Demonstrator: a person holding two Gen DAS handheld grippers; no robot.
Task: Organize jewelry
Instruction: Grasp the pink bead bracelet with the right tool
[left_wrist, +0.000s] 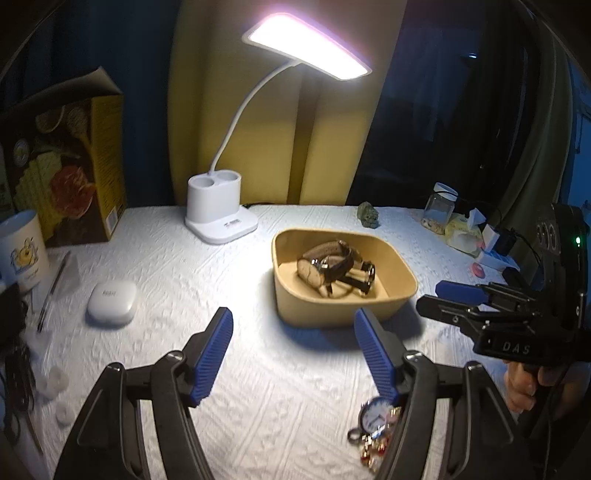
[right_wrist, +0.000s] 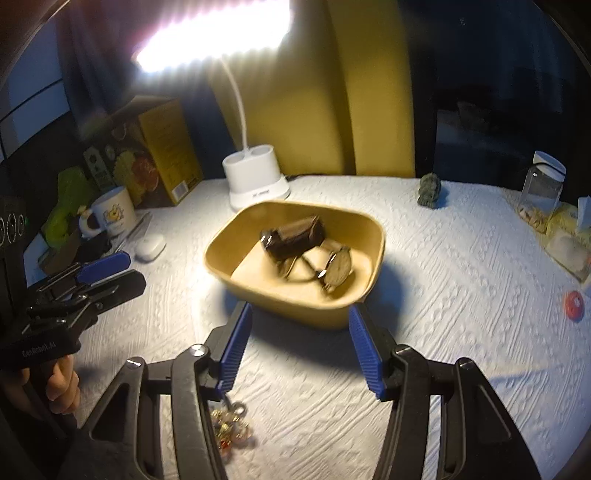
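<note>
A tan tray (left_wrist: 347, 314) stands mid-table and holds several wristwatches (left_wrist: 334, 267); it also shows in the right wrist view (right_wrist: 291, 304) with the watches (right_wrist: 314, 254) inside. A small clock charm with gold and red jewelry (left_wrist: 373, 424) lies on the cloth under my left gripper's right finger; it also shows in the right wrist view (right_wrist: 231, 428). My left gripper (left_wrist: 293, 332) is open and empty, just short of the tray. My right gripper (right_wrist: 299, 325) is open and empty at the tray's near wall; it also shows in the left wrist view (left_wrist: 443, 299).
A lit white desk lamp (left_wrist: 221, 218) stands behind the tray. A yellow box (left_wrist: 70, 162), mug (left_wrist: 22, 251), pen (left_wrist: 53, 291) and white earbud case (left_wrist: 110, 302) sit left. A small stone figure (left_wrist: 367, 214), jar (left_wrist: 439, 208) and clutter sit right.
</note>
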